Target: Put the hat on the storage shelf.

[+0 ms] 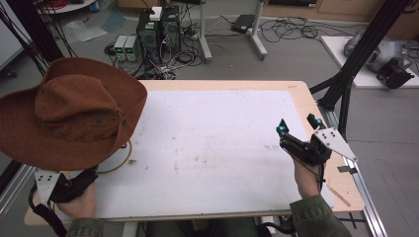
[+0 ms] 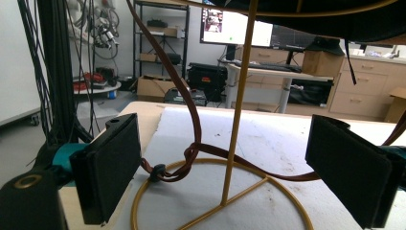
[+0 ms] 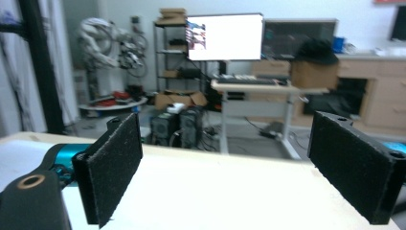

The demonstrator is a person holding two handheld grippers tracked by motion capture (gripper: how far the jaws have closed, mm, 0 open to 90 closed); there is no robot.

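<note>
Hiding left gripper (image 1: pixel 74 185): brown hat (image 1: pixel 74 111).

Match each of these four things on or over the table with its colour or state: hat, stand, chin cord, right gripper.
Column 1:
1. hat
2. stand
3. chin cord
4. right gripper

Column 2:
A. thin gold wire with a ring base
B. open, nothing between its jaws
C. rust-brown, wide-brimmed
D. dark reddish-brown, looped onto the ring base

Pairs: 1-C, 2-A, 3-D, 4-B

Hat (image 1: pixel 69 111) on stand (image 2: pixel 234 143) at table's (image 1: pixel 222 148) left edge.
</note>
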